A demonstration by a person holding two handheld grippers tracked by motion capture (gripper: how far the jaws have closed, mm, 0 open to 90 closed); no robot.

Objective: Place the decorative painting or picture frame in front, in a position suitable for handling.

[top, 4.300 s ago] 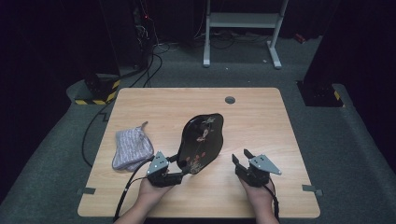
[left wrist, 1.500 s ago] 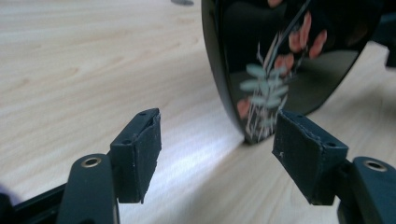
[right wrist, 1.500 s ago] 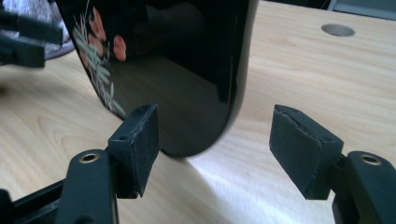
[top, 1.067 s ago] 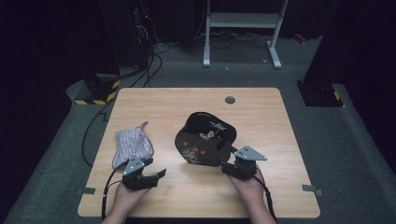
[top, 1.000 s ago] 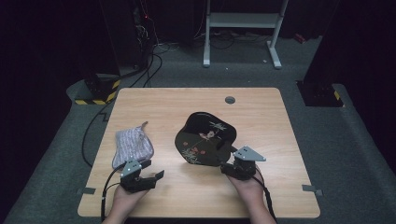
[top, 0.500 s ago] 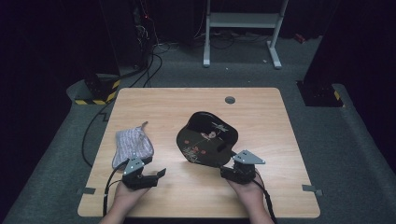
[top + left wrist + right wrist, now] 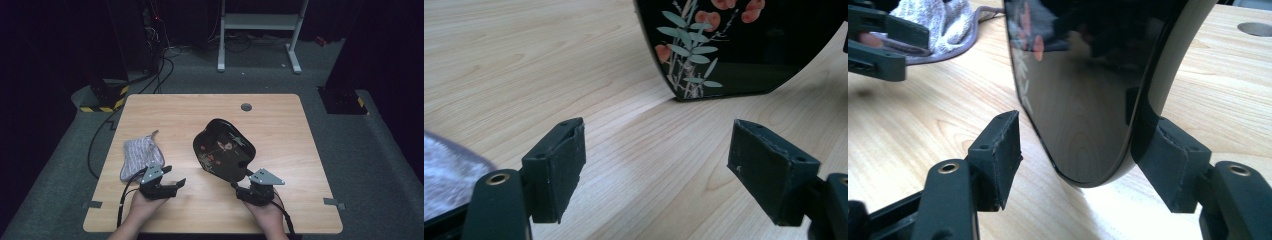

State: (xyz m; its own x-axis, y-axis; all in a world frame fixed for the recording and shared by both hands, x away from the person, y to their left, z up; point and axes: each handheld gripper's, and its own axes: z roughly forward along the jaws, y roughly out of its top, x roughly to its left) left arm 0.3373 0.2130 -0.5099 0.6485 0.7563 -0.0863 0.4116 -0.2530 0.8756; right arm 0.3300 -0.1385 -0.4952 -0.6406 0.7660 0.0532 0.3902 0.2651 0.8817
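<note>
My right gripper [image 7: 1075, 160] stands with jaws spread around the near rim of the black lacquer tray [image 7: 223, 149]: one pad [image 7: 1168, 155] touches the rim's outer face, the other [image 7: 998, 150] stands clear, so there is no pinch. The tray tilts on edge, its long axis running away from these jaws toward the table's [image 7: 165, 112] far side. My left gripper [image 7: 656, 165] is spread wide with nothing between the pads; the tray lies ahead of it, well apart, and the grey cloth [image 7: 140, 156] lies just beside it. The right hand is nearer to the tray.
</note>
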